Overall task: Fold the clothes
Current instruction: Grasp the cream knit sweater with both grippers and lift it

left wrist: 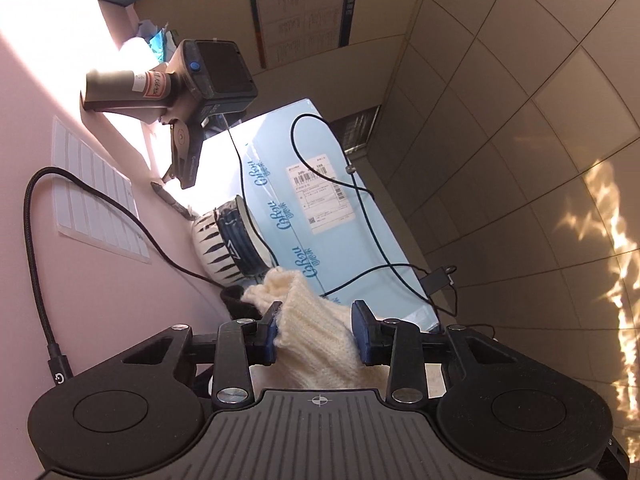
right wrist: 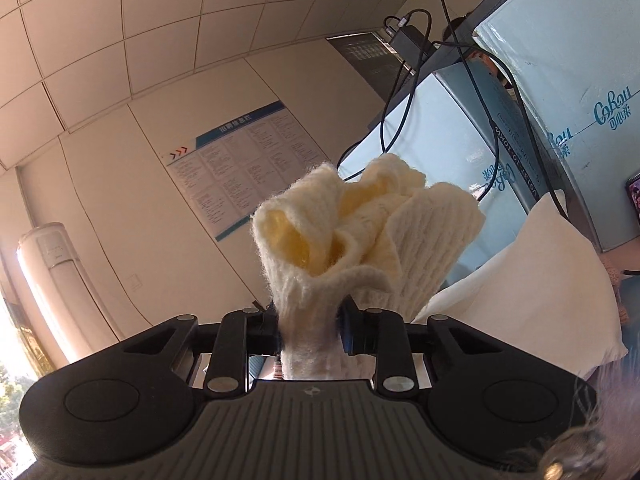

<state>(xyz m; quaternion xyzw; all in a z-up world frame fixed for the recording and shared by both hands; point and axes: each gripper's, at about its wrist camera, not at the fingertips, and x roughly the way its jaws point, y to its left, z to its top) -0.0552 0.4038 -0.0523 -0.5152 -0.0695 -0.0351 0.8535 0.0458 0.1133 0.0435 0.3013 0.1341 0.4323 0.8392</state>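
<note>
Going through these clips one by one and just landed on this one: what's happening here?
A person is working with a hand-held tool in each hand on a cream knitted garment. The left tool has ribbed cream knit between its blue pads, closed on it. The right tool is clamped on a bunched part of the knit, which stands up in ruffled folds above it. Both tools point roughly level, with light blue boxes behind. Nothing is folded yet.

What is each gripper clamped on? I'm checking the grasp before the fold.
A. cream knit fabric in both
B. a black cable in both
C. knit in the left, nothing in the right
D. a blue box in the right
A: the left gripper and the right gripper each pinch bunched cream knit.
</note>
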